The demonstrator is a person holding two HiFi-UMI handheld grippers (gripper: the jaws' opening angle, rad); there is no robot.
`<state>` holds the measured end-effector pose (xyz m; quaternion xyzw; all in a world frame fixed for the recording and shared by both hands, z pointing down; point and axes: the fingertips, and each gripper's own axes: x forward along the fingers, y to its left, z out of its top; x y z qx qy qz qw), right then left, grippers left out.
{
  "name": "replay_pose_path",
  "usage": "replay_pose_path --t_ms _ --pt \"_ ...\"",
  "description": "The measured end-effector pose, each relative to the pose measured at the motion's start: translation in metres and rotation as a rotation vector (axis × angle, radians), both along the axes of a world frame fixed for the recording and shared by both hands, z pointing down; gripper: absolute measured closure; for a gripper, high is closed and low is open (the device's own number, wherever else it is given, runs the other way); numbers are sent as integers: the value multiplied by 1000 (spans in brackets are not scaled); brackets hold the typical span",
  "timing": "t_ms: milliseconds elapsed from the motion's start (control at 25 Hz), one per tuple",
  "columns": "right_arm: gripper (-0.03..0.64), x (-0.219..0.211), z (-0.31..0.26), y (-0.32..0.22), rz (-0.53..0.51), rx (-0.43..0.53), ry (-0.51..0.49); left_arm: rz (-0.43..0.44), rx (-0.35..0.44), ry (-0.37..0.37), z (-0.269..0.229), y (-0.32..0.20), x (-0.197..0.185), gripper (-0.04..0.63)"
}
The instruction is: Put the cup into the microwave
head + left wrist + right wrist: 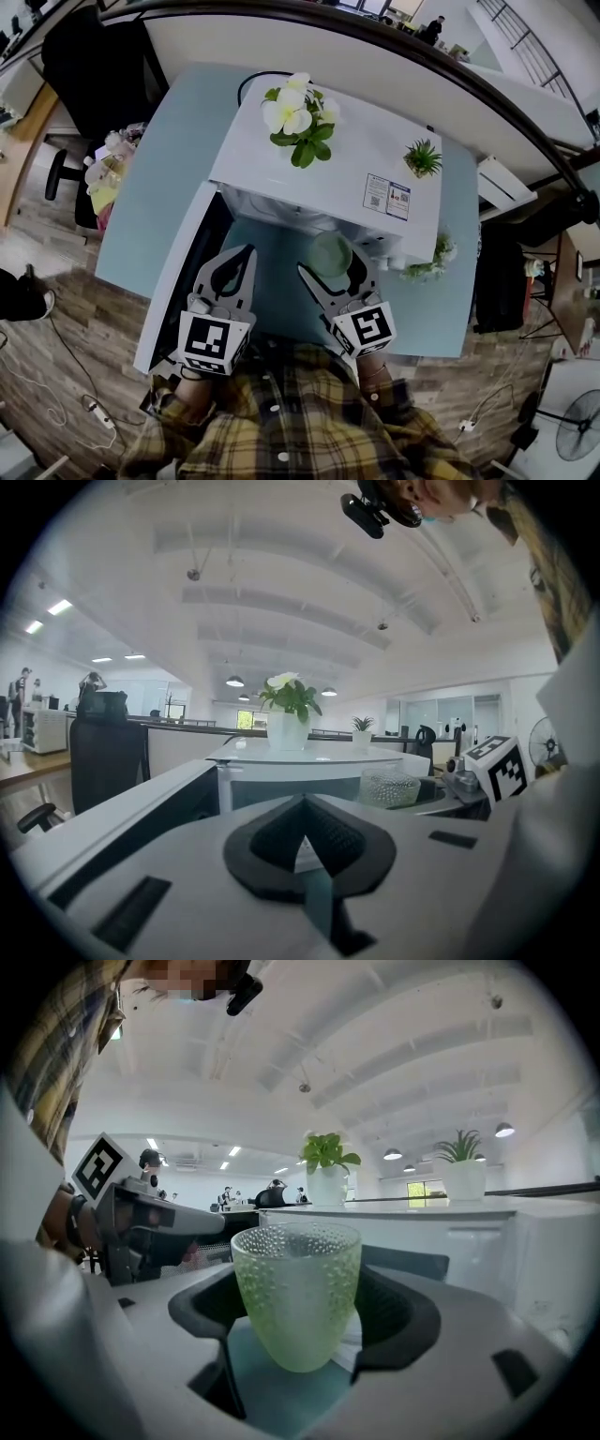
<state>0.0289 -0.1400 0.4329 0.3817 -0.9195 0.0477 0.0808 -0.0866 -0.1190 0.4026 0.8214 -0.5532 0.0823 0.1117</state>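
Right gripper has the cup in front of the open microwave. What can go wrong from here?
1. The cup tapers toward its base and the right hand-held gripper pinches only its sides, so it might slip down.
2. Its rim could clip the microwave at the upper edge and jolt the plants on top.
3. The left hand-held gripper, shut and empty, sits near the open door and may bump it.

The cup [296, 1288] is pale green with a dimpled pattern. The microwave [356, 178] is white, the surface [159, 187] light blue, and the shirt [300, 412] yellow plaid, seemingly crossed with dark lines.
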Motion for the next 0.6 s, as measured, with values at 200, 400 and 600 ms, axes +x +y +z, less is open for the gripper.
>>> replay_pose_path --t_ms 200,400,600 --pt "249 -5 13 -2 -15 -7 13 -9 -16 2 9 5 -2 606" --pt "249 -10 24 -5 -13 -5 24 -7 -35 2 19 10 -1 606" --pt "248 -14 40 -11 6 -7 48 9 -38 13 22 13 3 606"
